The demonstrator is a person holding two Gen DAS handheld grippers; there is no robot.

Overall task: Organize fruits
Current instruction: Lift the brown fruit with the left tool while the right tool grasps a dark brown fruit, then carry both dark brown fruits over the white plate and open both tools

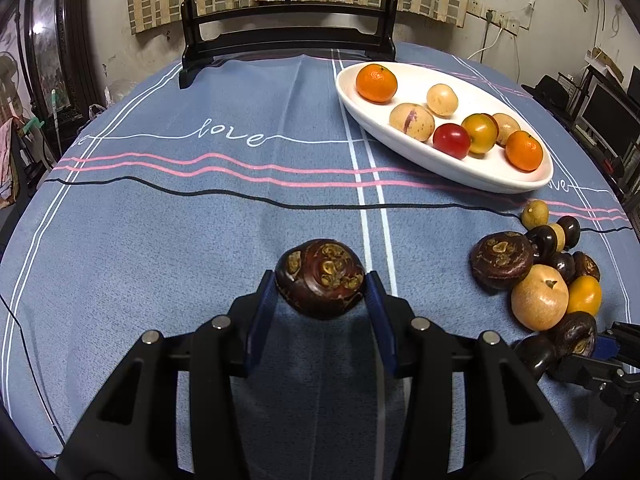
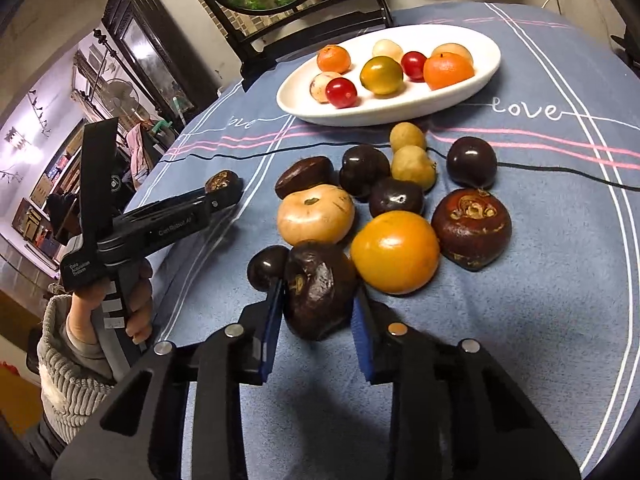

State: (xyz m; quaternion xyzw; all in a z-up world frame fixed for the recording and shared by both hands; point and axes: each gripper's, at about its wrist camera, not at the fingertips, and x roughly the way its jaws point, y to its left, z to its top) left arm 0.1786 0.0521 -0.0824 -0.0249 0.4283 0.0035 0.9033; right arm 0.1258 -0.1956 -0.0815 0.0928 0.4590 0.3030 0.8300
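My left gripper point(image 1: 320, 280) is shut on a dark brown water chestnut point(image 1: 320, 278), held just above the blue tablecloth. In the right wrist view the left gripper point(image 2: 224, 188) shows at left with that chestnut point(image 2: 219, 180) at its tip. My right gripper point(image 2: 318, 304) is shut on another dark water chestnut point(image 2: 316, 292) at the near edge of a fruit pile. The pile holds an orange fruit point(image 2: 394, 252), a tan fruit point(image 2: 316, 214), a third water chestnut point(image 2: 472, 228) and several dark chestnuts. A white oval dish point(image 2: 480, 76) behind holds several fruits.
A dark wooden mirror stand point(image 1: 288, 36) stands at the table's far edge behind the dish point(image 1: 448, 164). The pile point(image 1: 540, 296) lies to the right of my left gripper. The blue cloth point(image 1: 160, 240) covers the round table.
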